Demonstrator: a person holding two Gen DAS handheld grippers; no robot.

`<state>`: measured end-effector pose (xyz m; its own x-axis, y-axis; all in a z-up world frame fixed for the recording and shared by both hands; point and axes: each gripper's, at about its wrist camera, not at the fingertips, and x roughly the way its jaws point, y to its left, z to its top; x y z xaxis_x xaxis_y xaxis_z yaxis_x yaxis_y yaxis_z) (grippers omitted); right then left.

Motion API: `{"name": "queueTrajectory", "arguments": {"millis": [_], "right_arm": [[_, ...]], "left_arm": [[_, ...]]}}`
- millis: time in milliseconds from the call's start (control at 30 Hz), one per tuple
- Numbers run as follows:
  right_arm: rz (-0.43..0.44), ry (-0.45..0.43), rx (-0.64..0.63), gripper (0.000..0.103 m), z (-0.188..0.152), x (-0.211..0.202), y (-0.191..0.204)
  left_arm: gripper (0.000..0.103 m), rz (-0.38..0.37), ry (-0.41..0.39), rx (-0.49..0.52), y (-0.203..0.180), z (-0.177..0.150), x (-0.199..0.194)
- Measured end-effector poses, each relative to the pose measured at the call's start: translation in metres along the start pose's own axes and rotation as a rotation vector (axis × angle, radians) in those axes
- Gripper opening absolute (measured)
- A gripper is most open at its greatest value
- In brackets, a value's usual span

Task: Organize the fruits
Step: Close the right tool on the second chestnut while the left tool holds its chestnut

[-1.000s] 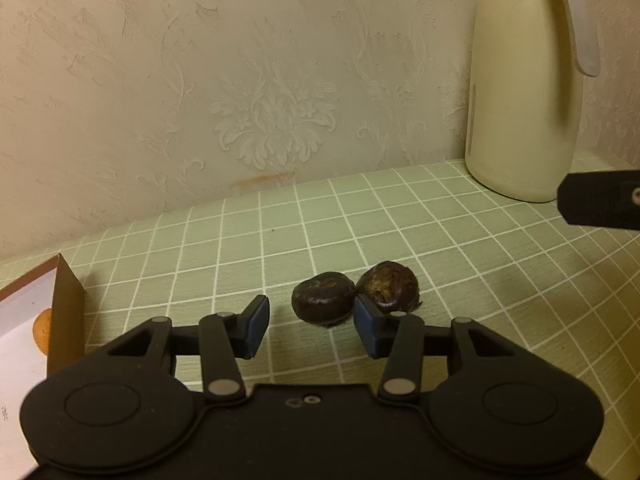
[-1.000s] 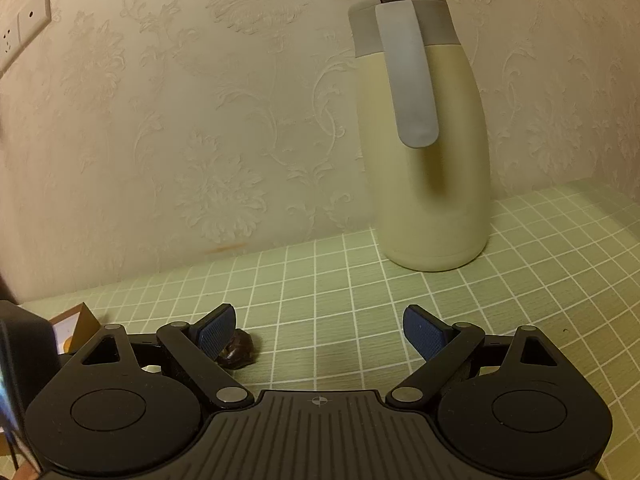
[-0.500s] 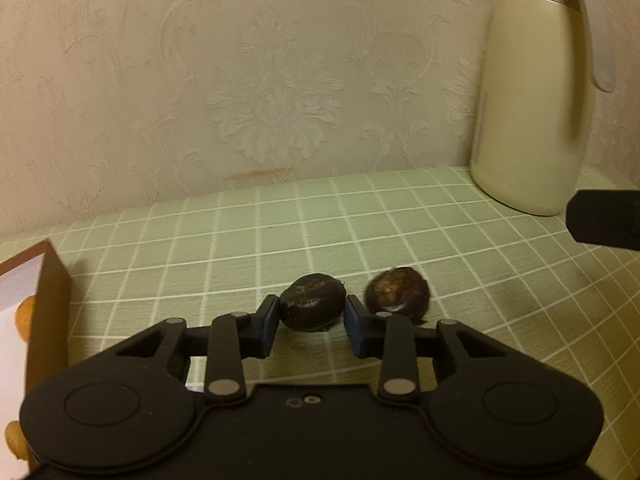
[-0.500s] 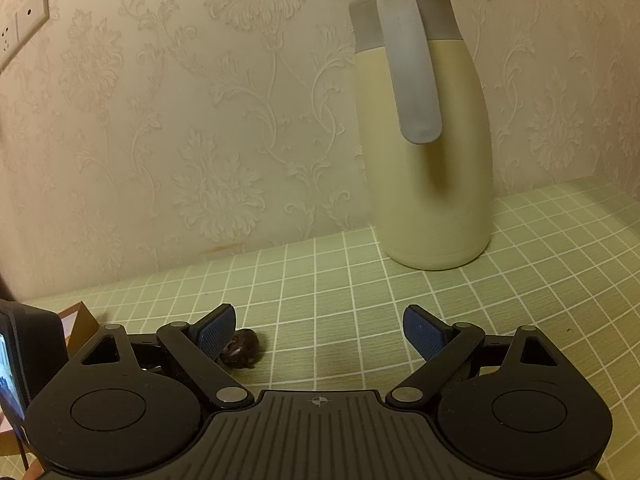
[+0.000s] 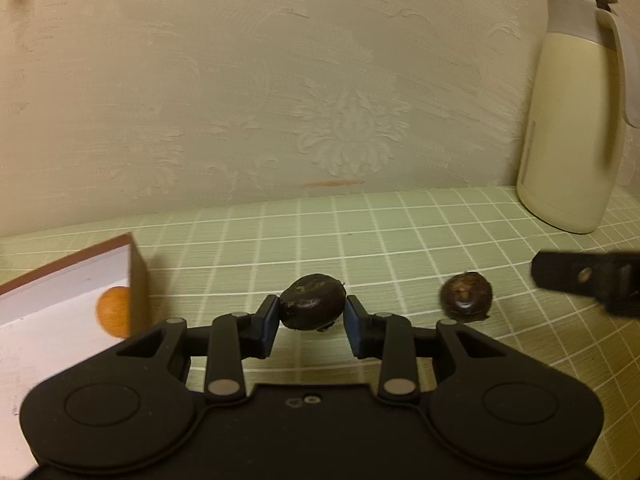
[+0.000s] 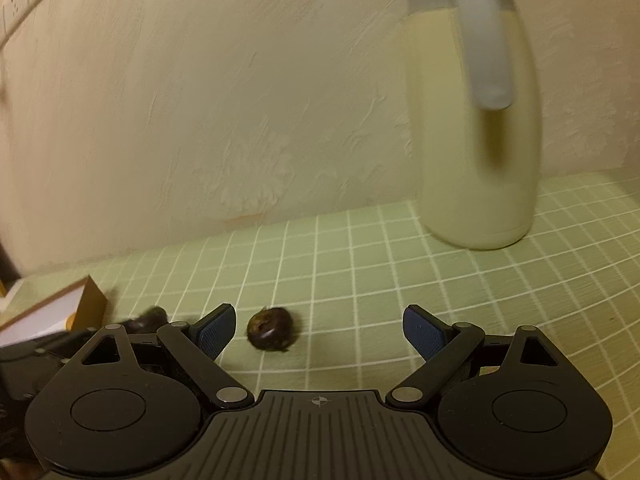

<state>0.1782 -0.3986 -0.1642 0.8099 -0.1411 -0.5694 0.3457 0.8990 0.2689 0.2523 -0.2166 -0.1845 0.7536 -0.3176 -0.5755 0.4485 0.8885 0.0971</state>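
Note:
My left gripper is shut on a dark brown round fruit and holds it just above the green checked tablecloth. A second dark fruit lies on the cloth to its right; in the right wrist view it lies ahead of the left fingertip. My right gripper is open and empty. A white box with a brown rim sits at the left, with an orange fruit inside.
A cream thermos jug with a grey handle stands at the back right by the wall; it also shows in the right wrist view. The right gripper's finger shows at the right edge. A wall socket is upper left.
My left gripper has closed on the left dark fruit and moved left with it toward the box, away from the second fruit. My right gripper has shifted left toward that second fruit.

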Motion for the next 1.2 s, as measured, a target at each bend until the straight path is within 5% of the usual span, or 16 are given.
{"name": "queueTrajectory", "arguments": {"millis": [133, 767, 1200], "right_arm": [[0.014, 0.046, -0.022, 0.069, 0.0, 0.015, 0.013], [-0.012, 0.132, -0.027, 0.068, 0.0, 0.065, 0.037], [-0.058, 0.147, -0.109, 0.038, -0.003, 0.073, 0.048]], "left_arm": [[0.025, 0.014, -0.01, -0.01, 0.009, 0.001, -0.006], [0.025, 0.043, -0.028, -0.04, 0.037, 0.004, -0.025], [0.025, 0.043, -0.024, -0.026, 0.039, 0.001, -0.027]]}}
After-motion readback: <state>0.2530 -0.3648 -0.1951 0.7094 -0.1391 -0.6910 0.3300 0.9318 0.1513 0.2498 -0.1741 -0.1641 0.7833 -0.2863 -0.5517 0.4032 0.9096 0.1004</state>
